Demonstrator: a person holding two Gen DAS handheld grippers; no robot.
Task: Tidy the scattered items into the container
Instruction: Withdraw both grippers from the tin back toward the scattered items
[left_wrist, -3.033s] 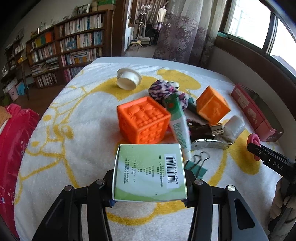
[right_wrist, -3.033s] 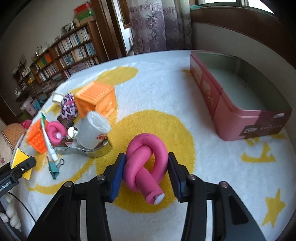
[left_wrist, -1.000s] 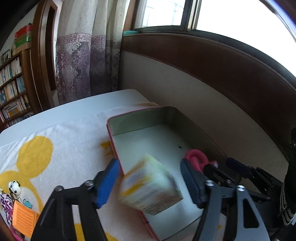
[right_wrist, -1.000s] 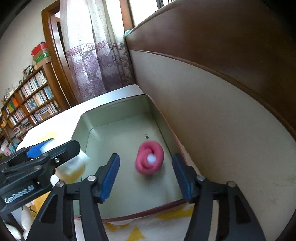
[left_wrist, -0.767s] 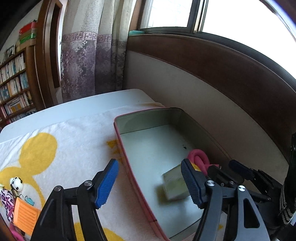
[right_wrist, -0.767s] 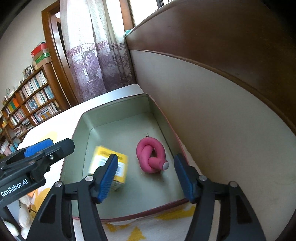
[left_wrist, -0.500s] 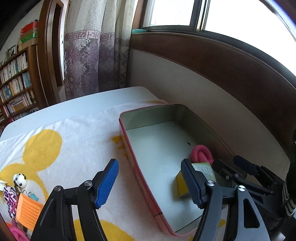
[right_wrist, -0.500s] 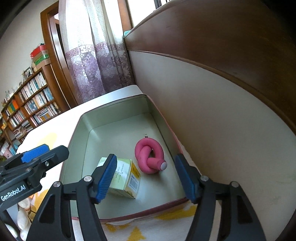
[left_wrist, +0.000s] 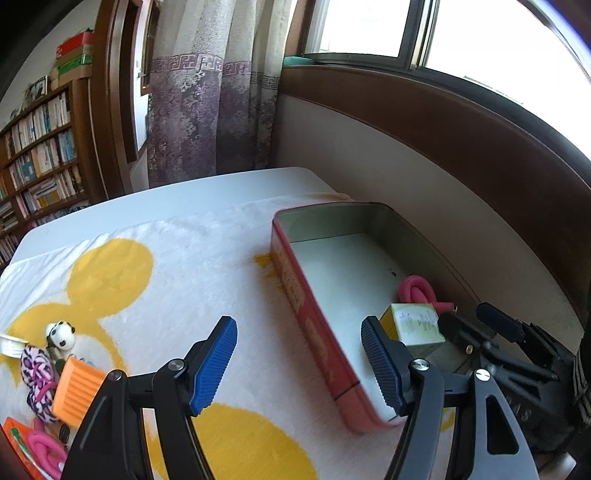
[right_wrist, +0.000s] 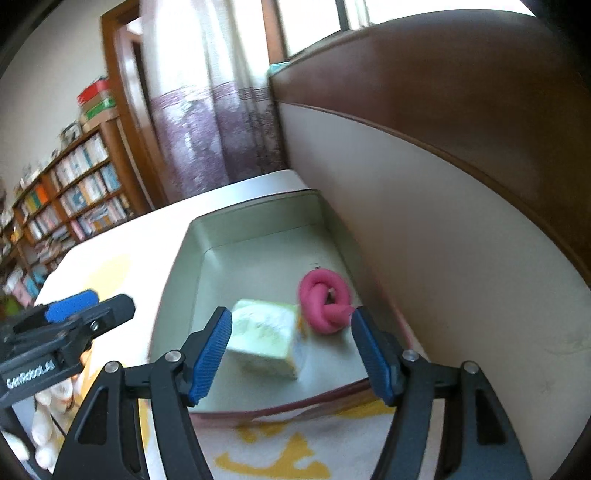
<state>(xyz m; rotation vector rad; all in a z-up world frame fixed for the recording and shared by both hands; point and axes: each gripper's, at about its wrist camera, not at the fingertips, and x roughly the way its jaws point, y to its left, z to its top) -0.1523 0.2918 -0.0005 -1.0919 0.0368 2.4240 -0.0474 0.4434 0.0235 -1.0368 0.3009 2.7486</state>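
Note:
The pink tin (left_wrist: 295, 291) with a pale green inside stands by the wall on the right. A green and yellow box (left_wrist: 417, 323) and a knotted pink foam tube (left_wrist: 417, 293) lie in it. My left gripper (left_wrist: 297, 354) is open and empty over the towel, with its right finger over the tin's near wall. In the right wrist view my right gripper (right_wrist: 291, 343) hangs above the tin's (right_wrist: 258, 218) near end. Its jaws are opening with nothing held; the box (right_wrist: 264, 336) and the pink tube (right_wrist: 325, 299) lie below, apart from the pads.
Scattered items lie at the towel's lower left: an orange cube (left_wrist: 75, 387), a leopard-print scrunchie (left_wrist: 35, 369), a panda toy (left_wrist: 59, 332) and another pink foam tube (left_wrist: 42, 446). A wall and wooden sill run close behind the tin. Bookshelves stand far left.
Both grippers carried their things to the tin and let go: the box dropped in and tumbled, the pink tube landed beside it. The left gripper has since slid left; the right jaws widened.

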